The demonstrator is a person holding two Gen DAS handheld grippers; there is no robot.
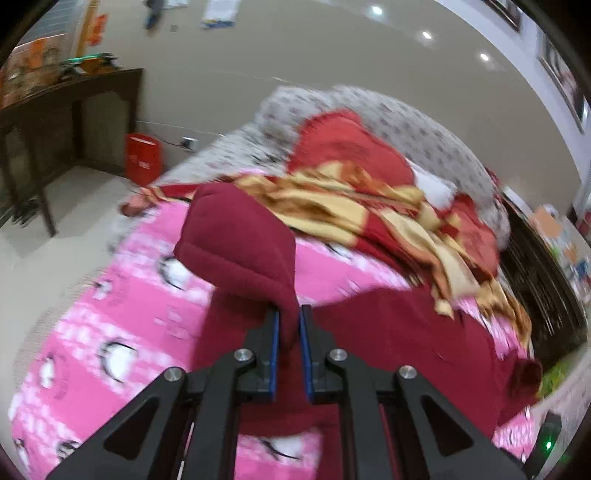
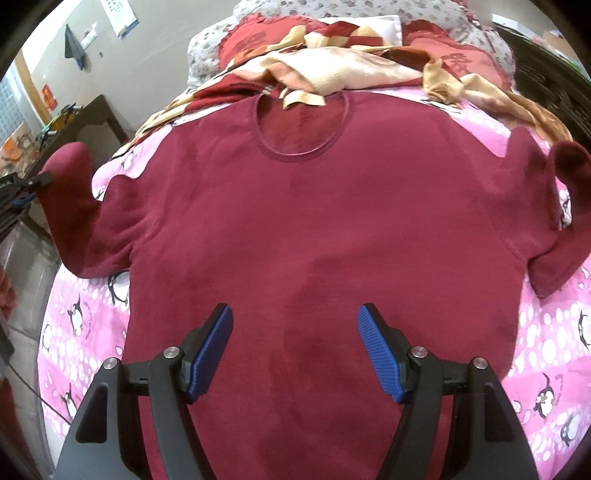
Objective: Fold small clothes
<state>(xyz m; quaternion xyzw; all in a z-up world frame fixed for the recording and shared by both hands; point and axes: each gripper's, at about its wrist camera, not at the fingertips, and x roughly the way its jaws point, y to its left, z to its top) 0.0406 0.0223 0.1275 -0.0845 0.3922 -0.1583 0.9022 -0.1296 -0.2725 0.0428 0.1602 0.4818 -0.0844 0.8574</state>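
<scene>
Left gripper (image 1: 288, 332) clamped on the sleeve (image 1: 240, 243) of the maroon shirt (image 2: 295, 221), lifting it off the pink bedsheet (image 2: 546, 350). Right gripper (image 2: 295, 350) spread wide, hovering over the shirt's lower half.

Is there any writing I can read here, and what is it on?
Nothing here reads clearly.
On the red cushions: large dark Chinese characters, too blurred to read.
On the wall calendar: print too small.
On the red bag: white print, blurred.
On the maroon shirt: no text.

The right wrist view looks down over the shirt (image 2: 295, 221) toward the bed's head; the left wrist view sits close at its raised sleeve (image 1: 240, 240), sharing the bedsheet (image 1: 110, 332).
</scene>
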